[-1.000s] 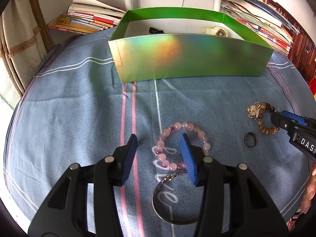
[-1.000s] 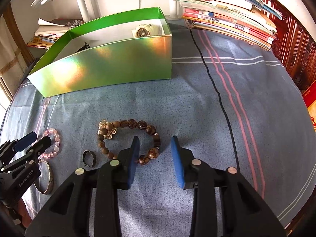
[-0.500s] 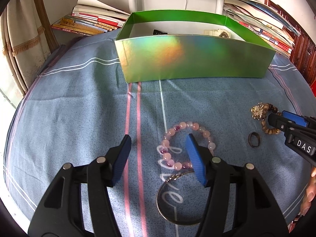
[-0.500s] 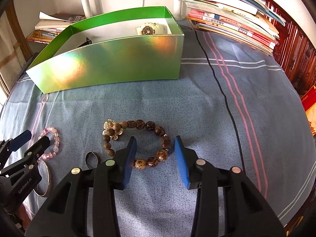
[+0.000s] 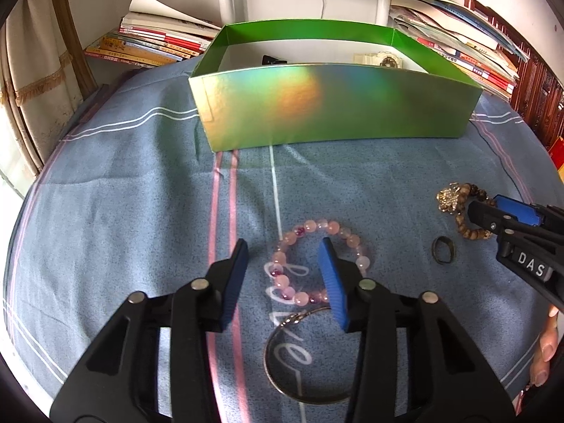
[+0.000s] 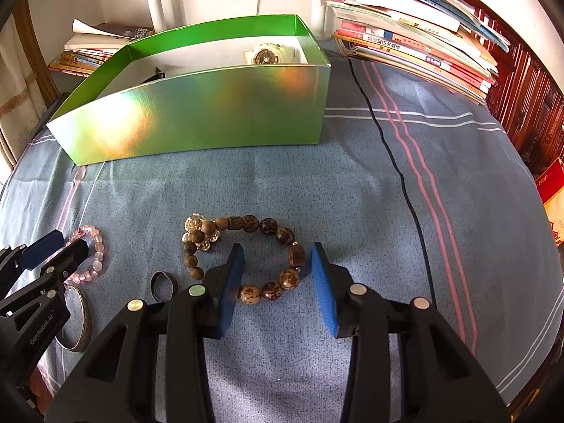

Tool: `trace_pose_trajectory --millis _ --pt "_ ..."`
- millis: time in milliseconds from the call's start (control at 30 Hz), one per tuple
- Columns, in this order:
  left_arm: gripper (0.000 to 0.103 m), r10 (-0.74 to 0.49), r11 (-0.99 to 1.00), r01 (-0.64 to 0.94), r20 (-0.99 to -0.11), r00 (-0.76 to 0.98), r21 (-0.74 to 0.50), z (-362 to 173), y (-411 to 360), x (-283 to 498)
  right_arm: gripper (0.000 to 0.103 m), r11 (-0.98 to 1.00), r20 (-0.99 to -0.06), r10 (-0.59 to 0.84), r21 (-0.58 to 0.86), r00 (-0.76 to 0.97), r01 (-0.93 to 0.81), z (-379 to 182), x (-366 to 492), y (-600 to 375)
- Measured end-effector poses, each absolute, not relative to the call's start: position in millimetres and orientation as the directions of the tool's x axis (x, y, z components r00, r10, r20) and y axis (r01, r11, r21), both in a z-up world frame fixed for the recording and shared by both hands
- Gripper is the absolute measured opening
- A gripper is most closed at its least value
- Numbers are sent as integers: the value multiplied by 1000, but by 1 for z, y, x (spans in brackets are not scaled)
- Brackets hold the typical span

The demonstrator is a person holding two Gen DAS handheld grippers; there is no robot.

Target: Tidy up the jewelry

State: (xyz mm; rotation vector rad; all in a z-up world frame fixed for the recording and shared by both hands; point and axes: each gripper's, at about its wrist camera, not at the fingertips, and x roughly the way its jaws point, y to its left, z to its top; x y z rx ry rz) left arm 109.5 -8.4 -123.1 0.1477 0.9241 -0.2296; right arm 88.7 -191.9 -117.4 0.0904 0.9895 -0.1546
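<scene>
The left gripper (image 5: 283, 264) has just been closing, its jaws part open around one side of the pink round-bead bracelet (image 5: 319, 227) without pressing it. The right gripper (image 6: 276, 264) stands part open around the brown wooden-bead bracelet (image 6: 248, 222). Past both lies bare blue striped cloth (image 6: 246, 176), then the shiny green cardboard box (image 5: 335, 105).

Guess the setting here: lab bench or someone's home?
Likely a home room: a striped blue cloth covers the surface, loose stacks of books line the wall, and a curtain hangs at left.
</scene>
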Motion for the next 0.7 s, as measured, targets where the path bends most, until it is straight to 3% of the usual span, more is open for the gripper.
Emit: trace_pose_trajectory --millis 167,433,500,533,567,633,700 --pt "34 -139 964 265 -804 578 24 -123 -10 110 12 989 -836 -71 14 545 150 -117 86 -191" --pt "34 -142 966 259 -816 560 10 -122 -7 107 12 993 -846 -27 40 533 114 -112 73 -187" --pt "34 -141 966 259 -819 556 9 -122 -4 107 12 991 -844 -40 33 534 127 -110 70 -188" --pt "34 -141 966 258 -819 556 9 -122 -4 107 17 991 -841 -53 24 538 135 -109 70 -189" --pt "35 -140 966 257 -819 556 9 -122 -3 107 30 990 -834 -69 12 547 143 -109 70 -189" --pt "40 -132 968 249 -819 559 14 -122 -3 109 40 988 -828 -89 -5 554 151 -109 71 -189" --pt "42 -130 969 247 -818 561 15 -123 -3 110 40 989 -831 -88 -4 550 151 -112 74 -190"
